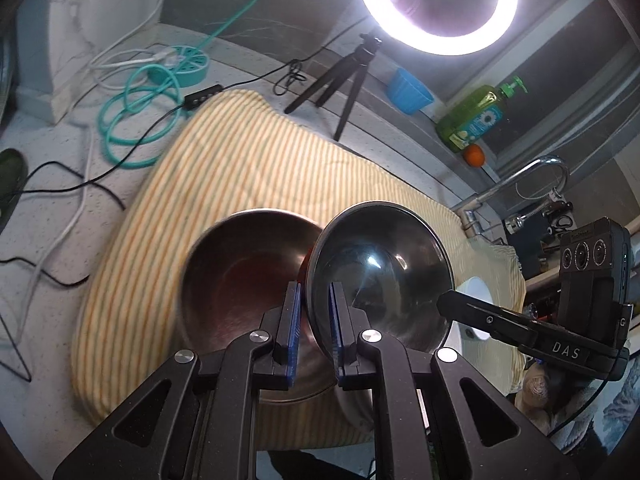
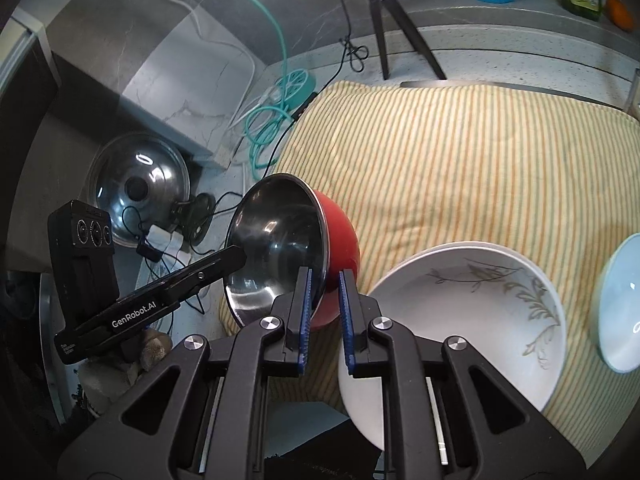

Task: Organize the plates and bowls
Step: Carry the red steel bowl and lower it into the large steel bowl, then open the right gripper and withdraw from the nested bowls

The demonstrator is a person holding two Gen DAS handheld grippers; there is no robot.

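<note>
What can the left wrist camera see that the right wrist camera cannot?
Only the left view: the ring light, the tap and a second steel bowl. Only the right view: a white patterned plate, a pale blue dish and a pot lid. Both: the striped cloth, tripod and the red bowl both tools pinch.

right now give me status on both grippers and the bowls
Left gripper and right gripper both shut on one tilted red bowl. Second steel bowl sits beside it on striped cloth. White plate close by.
</note>
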